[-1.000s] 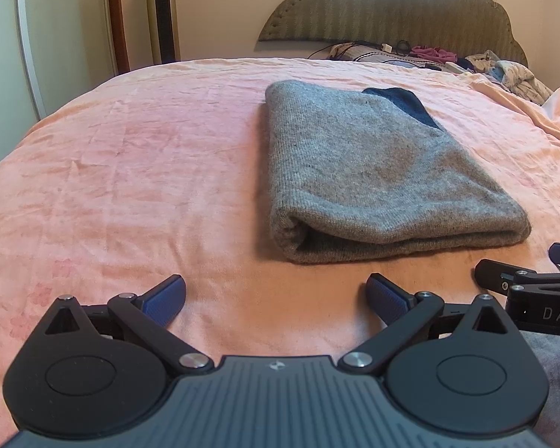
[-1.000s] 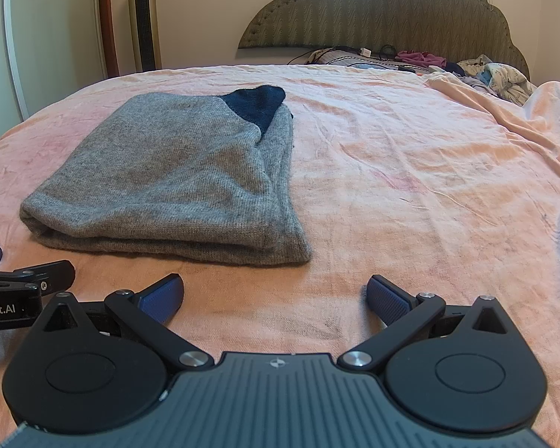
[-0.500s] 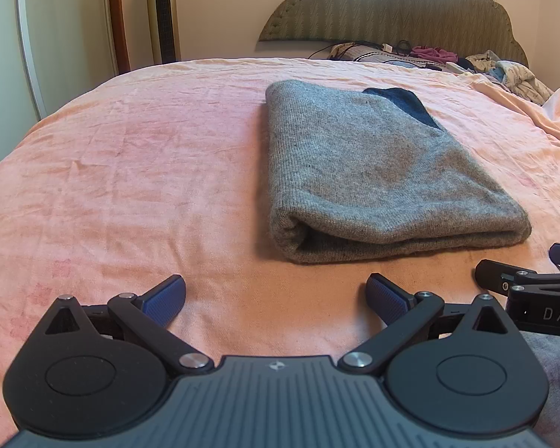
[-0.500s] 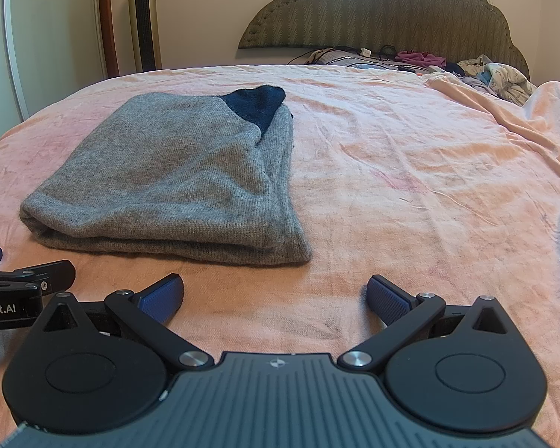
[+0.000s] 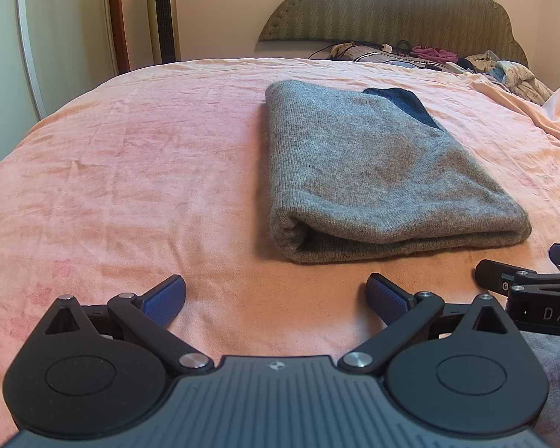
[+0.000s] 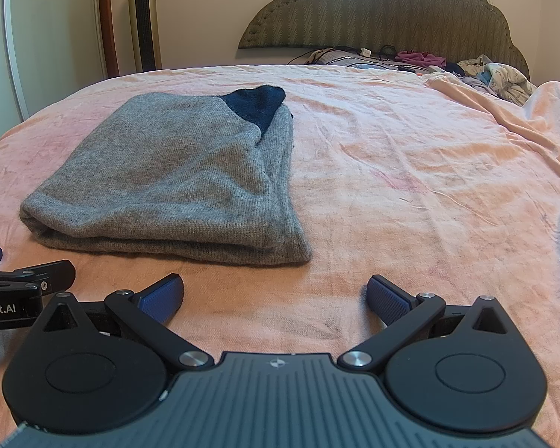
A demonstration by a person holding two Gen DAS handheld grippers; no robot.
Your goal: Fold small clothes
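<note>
A grey knit garment (image 5: 373,171) lies folded into a flat rectangle on the pink bedspread (image 5: 130,186), with a dark blue part (image 5: 403,102) showing at its far end. It also shows in the right wrist view (image 6: 175,179). My left gripper (image 5: 276,296) is open and empty, just short of the garment's near left corner. My right gripper (image 6: 276,296) is open and empty, near the garment's near right corner. Each gripper's side shows at the edge of the other's view.
A padded headboard (image 5: 392,3) stands at the far end, with a pile of loose clothes and cables (image 5: 429,56) below it. A bunched pink blanket (image 6: 522,119) lies at the right. A tower fan (image 5: 162,11) and a door stand at the left.
</note>
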